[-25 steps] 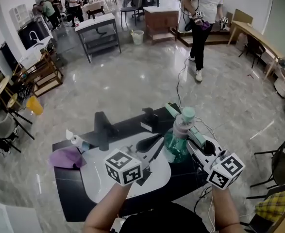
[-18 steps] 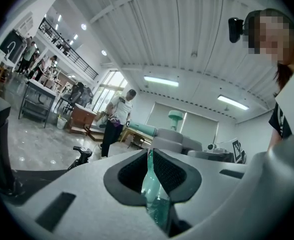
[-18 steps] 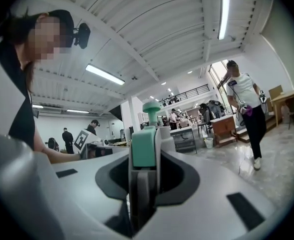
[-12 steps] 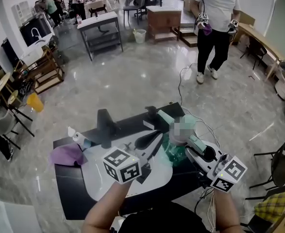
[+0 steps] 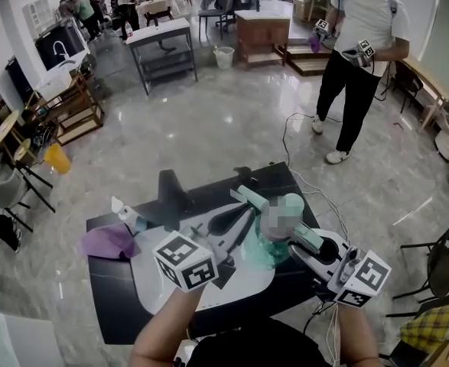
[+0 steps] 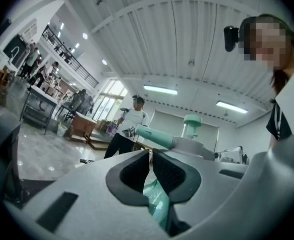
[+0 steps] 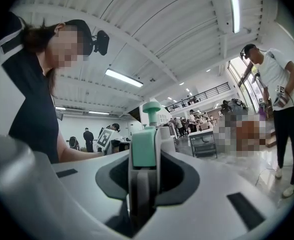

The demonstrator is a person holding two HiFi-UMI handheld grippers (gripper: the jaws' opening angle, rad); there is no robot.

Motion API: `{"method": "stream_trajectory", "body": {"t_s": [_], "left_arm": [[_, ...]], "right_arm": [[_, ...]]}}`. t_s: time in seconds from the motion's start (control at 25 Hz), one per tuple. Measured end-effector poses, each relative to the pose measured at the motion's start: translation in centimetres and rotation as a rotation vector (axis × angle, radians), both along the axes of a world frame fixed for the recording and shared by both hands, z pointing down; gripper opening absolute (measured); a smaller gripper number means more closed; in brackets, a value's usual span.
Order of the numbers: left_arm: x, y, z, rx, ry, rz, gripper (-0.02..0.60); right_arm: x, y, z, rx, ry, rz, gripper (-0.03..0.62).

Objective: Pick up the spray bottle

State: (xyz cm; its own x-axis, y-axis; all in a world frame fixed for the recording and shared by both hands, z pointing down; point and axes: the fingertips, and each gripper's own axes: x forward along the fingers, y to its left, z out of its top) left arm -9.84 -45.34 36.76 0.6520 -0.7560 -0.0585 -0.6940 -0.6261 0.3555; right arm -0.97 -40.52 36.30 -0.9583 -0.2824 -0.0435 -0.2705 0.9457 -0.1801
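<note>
The spray bottle (image 5: 261, 252) has a clear green body and a white and mint head. It hangs tilted above the white board (image 5: 157, 285) on the black table. My right gripper (image 5: 300, 238) comes in from the right and is shut on the bottle's head (image 7: 144, 146), with the mint trigger part between its pads. My left gripper (image 5: 247, 215) points at the bottle from the left, its black pads (image 6: 134, 170) almost together with nothing between them. The green body (image 6: 157, 205) shows just beyond and below those pads.
A purple cloth (image 5: 108, 241) and a small white bottle (image 5: 122, 210) lie at the table's left end, with a black stand (image 5: 167, 193) behind them. A person (image 5: 362, 44) with grippers stands on the floor beyond. Cables trail off the table's right side (image 5: 316, 197).
Both grippers and the bottle have drifted a little to the left and away from me. The person in the background has walked to the right.
</note>
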Motion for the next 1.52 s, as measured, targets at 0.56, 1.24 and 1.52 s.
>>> {"method": "stream_trajectory", "body": {"t_s": [0.56, 1.24, 1.52], "left_arm": [[0.4, 3.5, -2.0, 0.069, 0.067, 0.121, 0.018], [-1.5, 9.1, -4.1, 0.128, 0.073, 0.105, 0.020], [-2.6, 11.4, -4.0, 0.121, 0.071, 0.093, 0.020]], "right_arm": [[-0.5, 2.8, -1.0, 0.046, -0.004, -0.054, 0.080], [-2.3, 8.0, -2.5, 0.074, 0.008, -0.110, 0.080], [-3.4, 10.3, -2.4, 0.071, 0.012, -0.126, 0.080]]}}
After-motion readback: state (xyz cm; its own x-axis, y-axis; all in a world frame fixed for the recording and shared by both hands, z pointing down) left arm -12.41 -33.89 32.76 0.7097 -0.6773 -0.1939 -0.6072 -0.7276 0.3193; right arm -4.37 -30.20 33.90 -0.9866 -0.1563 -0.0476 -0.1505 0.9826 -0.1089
